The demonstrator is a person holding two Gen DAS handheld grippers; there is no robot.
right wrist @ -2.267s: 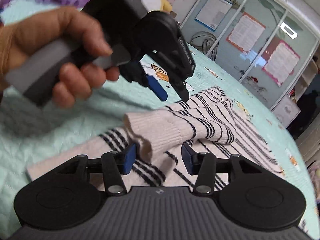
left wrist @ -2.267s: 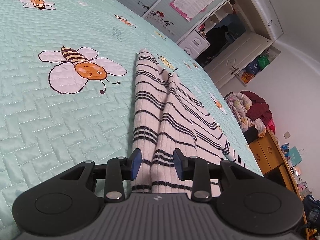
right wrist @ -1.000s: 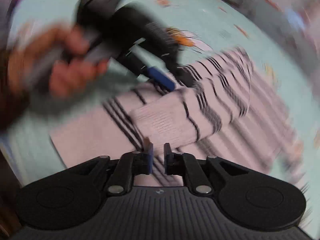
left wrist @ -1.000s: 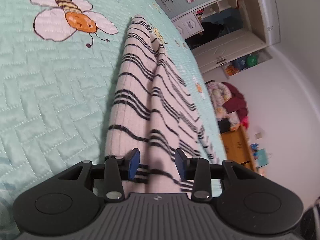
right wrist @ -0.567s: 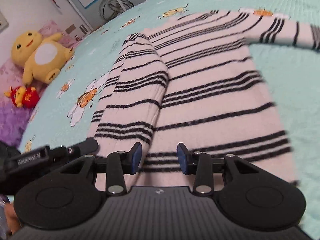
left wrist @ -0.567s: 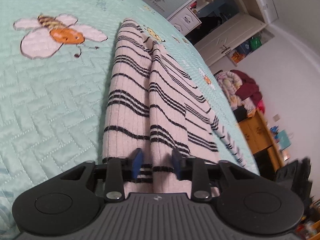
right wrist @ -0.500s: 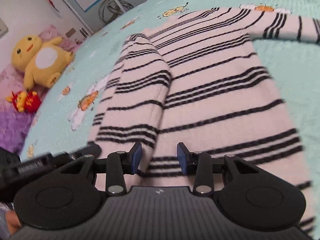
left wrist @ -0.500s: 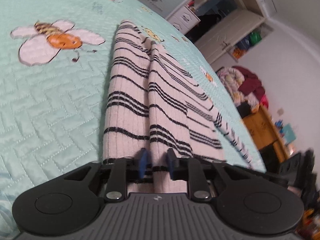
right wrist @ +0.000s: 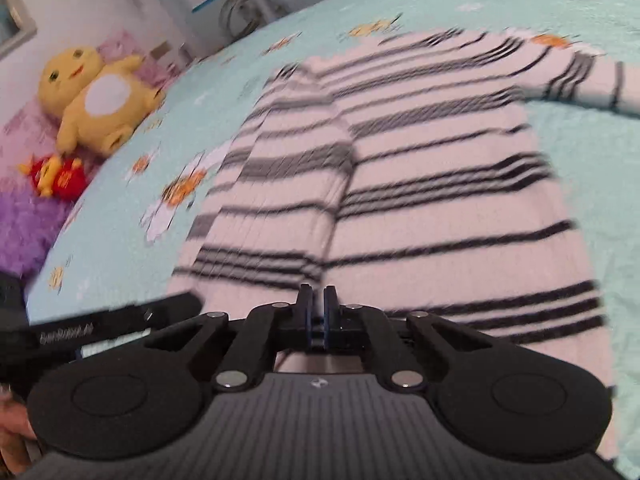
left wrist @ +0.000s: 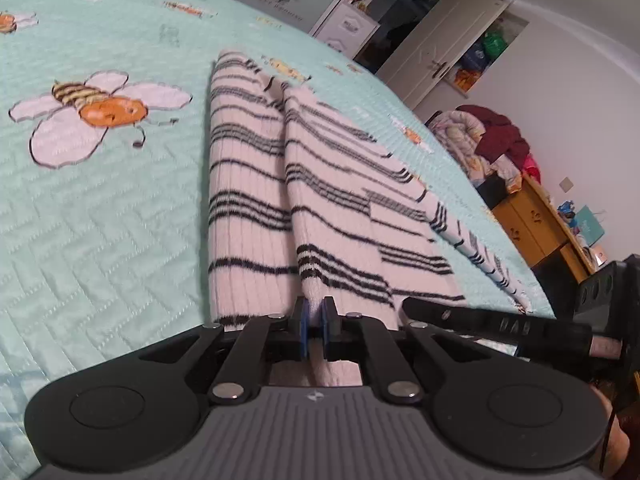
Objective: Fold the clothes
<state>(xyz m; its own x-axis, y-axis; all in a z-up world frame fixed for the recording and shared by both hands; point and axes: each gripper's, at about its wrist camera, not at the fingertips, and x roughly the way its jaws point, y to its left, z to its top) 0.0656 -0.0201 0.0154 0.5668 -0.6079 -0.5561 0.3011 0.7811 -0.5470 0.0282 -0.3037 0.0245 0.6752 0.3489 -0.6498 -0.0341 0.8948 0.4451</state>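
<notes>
Both grippers' jaws newly closed, left gripper (left wrist: 314, 312) and right gripper (right wrist: 316, 306) each pinching striped sweater (left wrist: 340, 216) hem.

L gripper (left wrist: 315, 312) is seen pointed forward and downward, blue pads brought nearly together w/ a thin fold of knit fabric pinched between them; jaws have just been closing. R gripper (right wrist: 316, 308) is likewise angled downward, jaws drawn to a narrow slit after just closing; whether fabric is caught between its pads cannot be told, the view being blurred. Both grippers are held low and just beside each other: R gripper's black finger is seen at the right edge of the L wrist view, L gripper's at the left edge of the R wrist view. Part of a hand (left wrist: 618, 446) is glimpsed at the lower right corner of the L view.
</notes>
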